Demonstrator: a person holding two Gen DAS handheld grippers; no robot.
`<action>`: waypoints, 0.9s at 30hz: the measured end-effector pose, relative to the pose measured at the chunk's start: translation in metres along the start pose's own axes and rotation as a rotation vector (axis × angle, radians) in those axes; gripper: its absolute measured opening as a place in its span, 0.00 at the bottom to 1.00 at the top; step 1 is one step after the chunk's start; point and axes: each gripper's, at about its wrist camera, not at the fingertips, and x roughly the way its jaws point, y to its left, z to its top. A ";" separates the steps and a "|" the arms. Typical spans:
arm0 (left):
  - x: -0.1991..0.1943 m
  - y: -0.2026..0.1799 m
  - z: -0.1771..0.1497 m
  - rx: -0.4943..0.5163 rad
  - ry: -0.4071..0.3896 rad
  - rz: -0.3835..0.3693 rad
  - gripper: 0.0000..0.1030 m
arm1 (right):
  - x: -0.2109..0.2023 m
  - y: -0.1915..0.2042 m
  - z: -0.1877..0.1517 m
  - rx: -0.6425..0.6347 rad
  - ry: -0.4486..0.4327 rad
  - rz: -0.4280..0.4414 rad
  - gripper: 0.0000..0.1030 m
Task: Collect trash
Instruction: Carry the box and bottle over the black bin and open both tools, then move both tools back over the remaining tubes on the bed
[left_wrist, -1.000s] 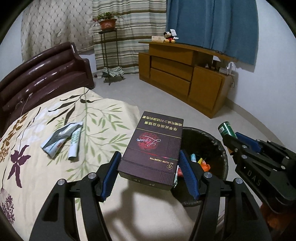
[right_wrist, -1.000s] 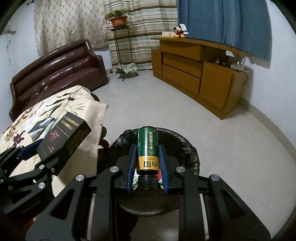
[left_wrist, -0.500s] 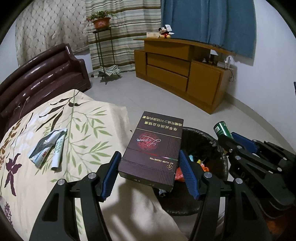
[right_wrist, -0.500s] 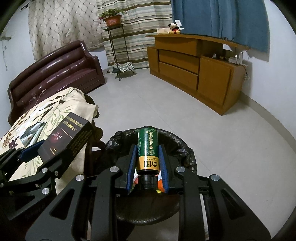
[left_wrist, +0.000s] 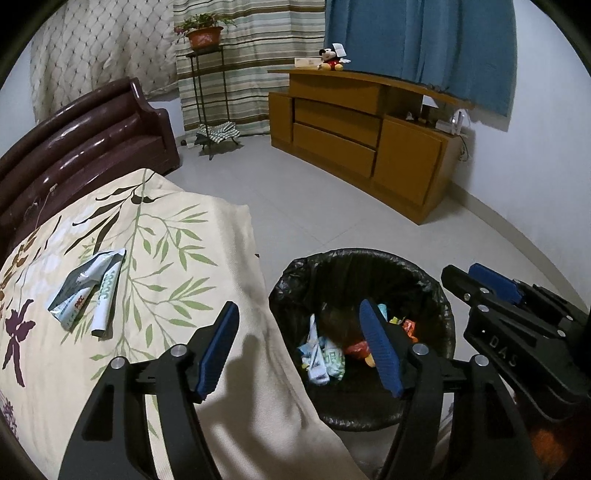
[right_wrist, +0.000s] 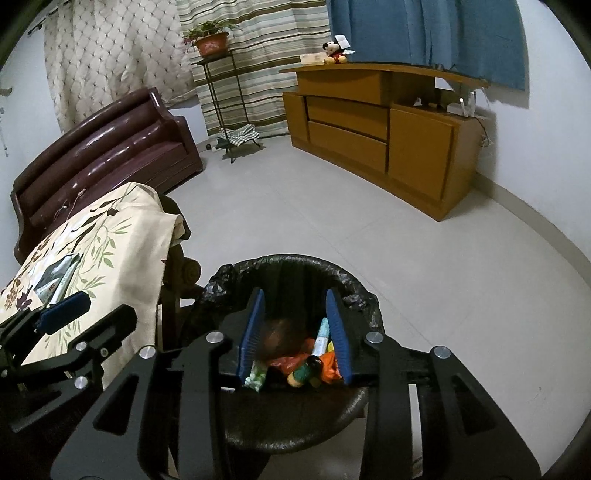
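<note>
A round bin with a black liner (left_wrist: 369, 258) (right_wrist: 288, 262) stands on the floor beside the table and holds mixed wrappers (left_wrist: 325, 358). The green bottle (right_wrist: 303, 373) lies inside it among them. My left gripper (left_wrist: 299, 343) is open and empty, over the table edge and the bin's left rim. My right gripper (right_wrist: 293, 332) is open and empty, directly over the bin. A crumpled wrapper and a paper tube (left_wrist: 88, 291) lie on the floral tablecloth (left_wrist: 155, 236), to the left of my left gripper.
A dark red sofa (left_wrist: 85, 133) stands behind the table. A wooden cabinet (left_wrist: 362, 140) runs along the far wall, with a plant stand (left_wrist: 207, 85) to its left. Grey floor tiles (right_wrist: 369, 221) stretch beyond the bin.
Both grippers opened. The dark cigarette box left my left gripper and is out of sight. The green bottle dropped from my right gripper into the bin.
</note>
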 end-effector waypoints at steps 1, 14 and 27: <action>0.000 0.000 0.000 0.000 0.001 0.000 0.64 | 0.000 0.000 0.000 0.000 0.001 0.000 0.33; -0.006 0.006 0.003 -0.014 -0.022 0.007 0.64 | -0.002 0.001 -0.002 0.002 0.000 -0.007 0.43; -0.023 0.047 0.003 -0.068 -0.042 0.052 0.64 | -0.009 0.031 0.004 -0.046 0.003 0.013 0.48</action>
